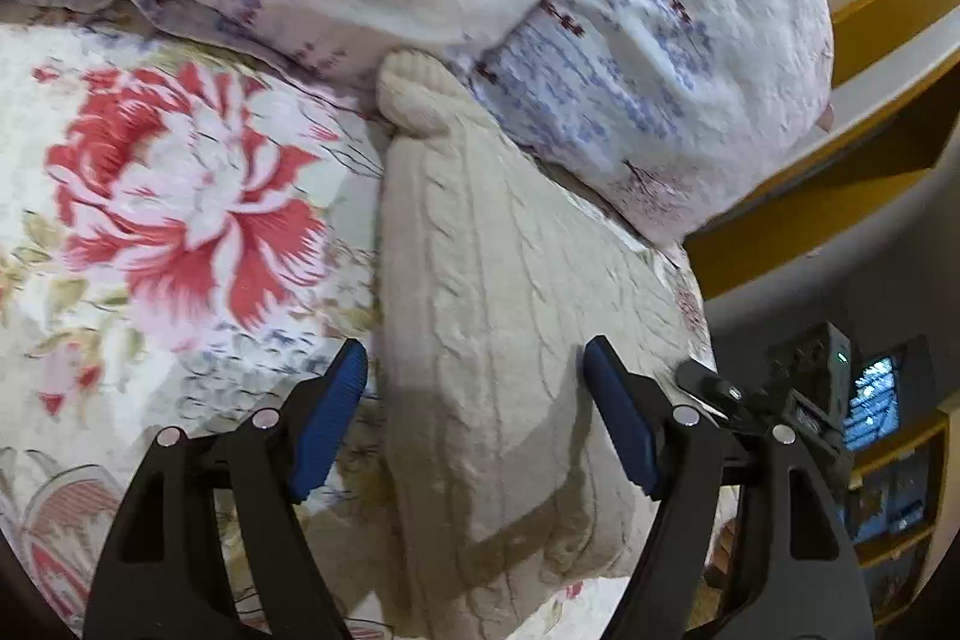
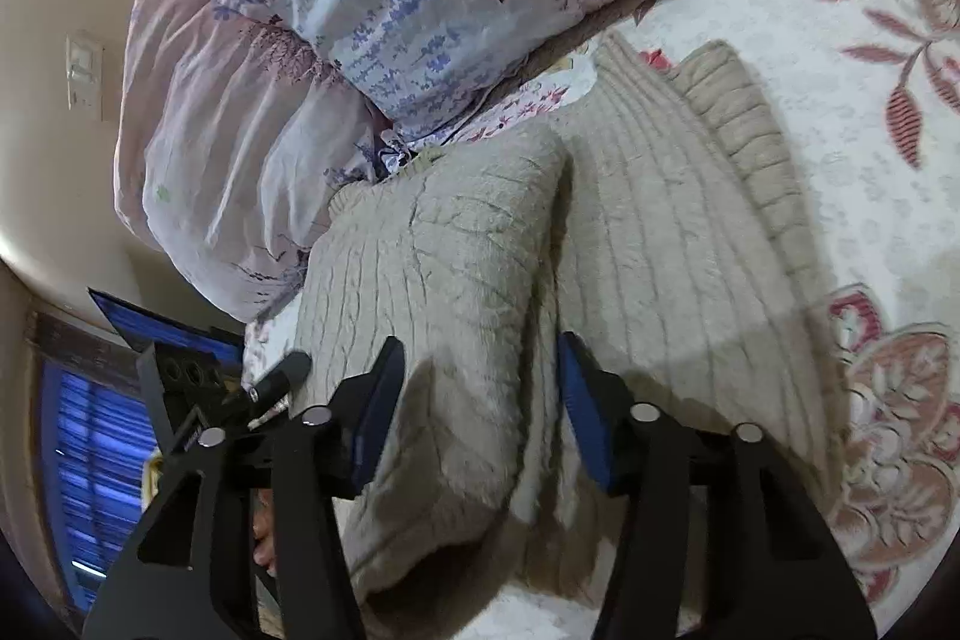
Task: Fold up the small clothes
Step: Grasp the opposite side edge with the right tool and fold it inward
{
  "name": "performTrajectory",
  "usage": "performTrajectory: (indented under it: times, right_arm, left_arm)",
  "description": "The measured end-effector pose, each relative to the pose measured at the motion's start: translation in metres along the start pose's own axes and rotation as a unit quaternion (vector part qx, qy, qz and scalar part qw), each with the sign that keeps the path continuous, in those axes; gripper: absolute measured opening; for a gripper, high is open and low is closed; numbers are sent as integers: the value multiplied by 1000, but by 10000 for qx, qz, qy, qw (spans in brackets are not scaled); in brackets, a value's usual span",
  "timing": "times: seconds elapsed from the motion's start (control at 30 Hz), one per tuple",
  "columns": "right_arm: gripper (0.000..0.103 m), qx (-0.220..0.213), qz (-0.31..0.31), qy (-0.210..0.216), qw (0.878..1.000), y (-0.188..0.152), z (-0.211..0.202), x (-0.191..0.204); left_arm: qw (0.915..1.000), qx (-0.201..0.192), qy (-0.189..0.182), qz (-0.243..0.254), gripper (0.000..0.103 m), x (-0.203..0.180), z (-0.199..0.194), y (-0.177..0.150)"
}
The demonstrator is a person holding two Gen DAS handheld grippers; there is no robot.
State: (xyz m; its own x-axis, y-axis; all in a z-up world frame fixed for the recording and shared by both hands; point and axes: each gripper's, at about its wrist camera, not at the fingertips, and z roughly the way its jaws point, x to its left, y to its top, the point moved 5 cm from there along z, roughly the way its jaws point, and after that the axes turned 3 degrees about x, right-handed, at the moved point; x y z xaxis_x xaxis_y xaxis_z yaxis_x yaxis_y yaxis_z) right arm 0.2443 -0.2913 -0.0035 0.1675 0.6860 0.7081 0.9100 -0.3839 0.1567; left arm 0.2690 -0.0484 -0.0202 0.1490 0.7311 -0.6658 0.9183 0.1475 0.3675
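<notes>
A cream cable-knit sweater (image 1: pixel 492 250) lies on the bed, one end tucked against the bedding. In the right wrist view the sweater (image 2: pixel 672 232) shows a ribbed hem at the far right, and a flap (image 2: pixel 432 250) is folded over its left side. My left gripper (image 1: pixel 477 358) hovers over the sweater's near part, jaws wide open with only fabric below them. My right gripper (image 2: pixel 480 346) is open astride the folded flap's right edge. Its pads (image 2: pixel 384 394) cast a shadow on the knit and do not pinch it.
A floral quilt (image 1: pixel 180 190) covers the bed. A bunched duvet with lavender print (image 1: pixel 660 70) lies against the sweater's far end. The bed edge runs close on one side, by a wall switch (image 2: pixel 84 70) and a window (image 2: pixel 90 460). Each gripper's body shows in the other's view.
</notes>
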Motion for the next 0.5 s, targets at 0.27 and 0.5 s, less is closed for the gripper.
performTrajectory:
  times: [0.27, 0.5]
  right_arm:
    - [20, -173, 359, 238, 9989, 27, 19, -3]
    - [16, -1366, -1355, -797, 9781, 30, -34, 58]
  left_arm:
    - [9994, 152, -316, -3, 75, -2, 11, -4]
    - [9992, -1, -392, -21, 83, 1, 2, -3]
